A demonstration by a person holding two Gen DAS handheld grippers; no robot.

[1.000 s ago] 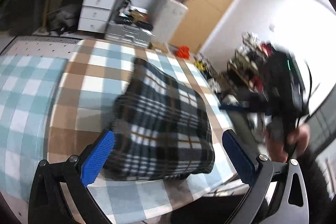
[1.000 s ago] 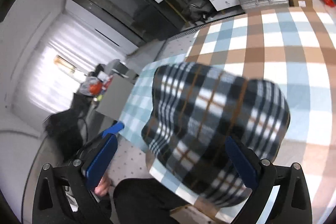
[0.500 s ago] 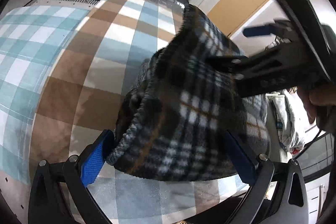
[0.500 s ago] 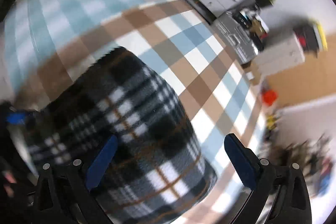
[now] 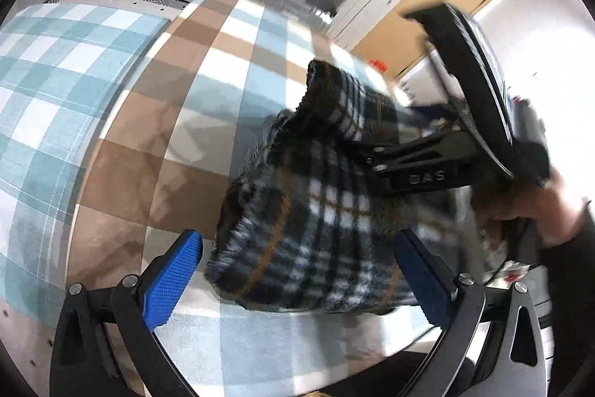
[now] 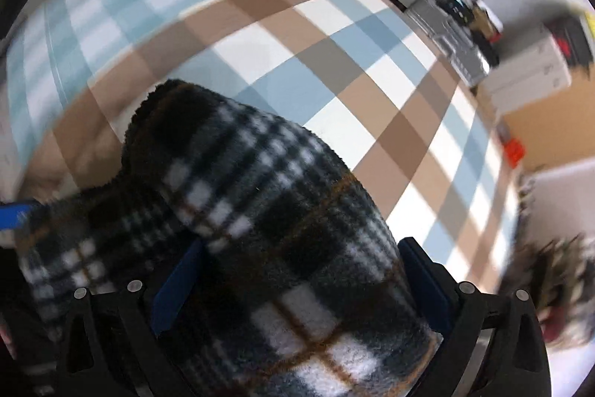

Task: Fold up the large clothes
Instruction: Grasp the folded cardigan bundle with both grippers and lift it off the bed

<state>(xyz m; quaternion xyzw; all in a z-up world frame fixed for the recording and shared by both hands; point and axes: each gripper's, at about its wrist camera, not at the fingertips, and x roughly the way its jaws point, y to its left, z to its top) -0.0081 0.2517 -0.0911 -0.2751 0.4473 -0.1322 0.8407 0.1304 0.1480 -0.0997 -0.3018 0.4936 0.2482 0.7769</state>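
R gripper (image 6: 297, 289) now straddling folded black-white plaid fleece garment (image 6: 282, 233) mid-frame, jaws spread w/o clamping; L gripper (image 5: 297, 270) gaping, empty; fold nearing done.

The only readable lettering is "DAS", embossed on the black frame of the right gripper (image 5: 420, 170), beyond and right of the left gripper's jaws.

Plaid fleece garment (image 5: 316, 211): black, white and grey checks with thin orange lines, thick and fuzzy. Bunched in a folded, rumpled mound, one edge raised into a ridge. Lies on the brown-blue-white checked cloth (image 5: 208, 92).
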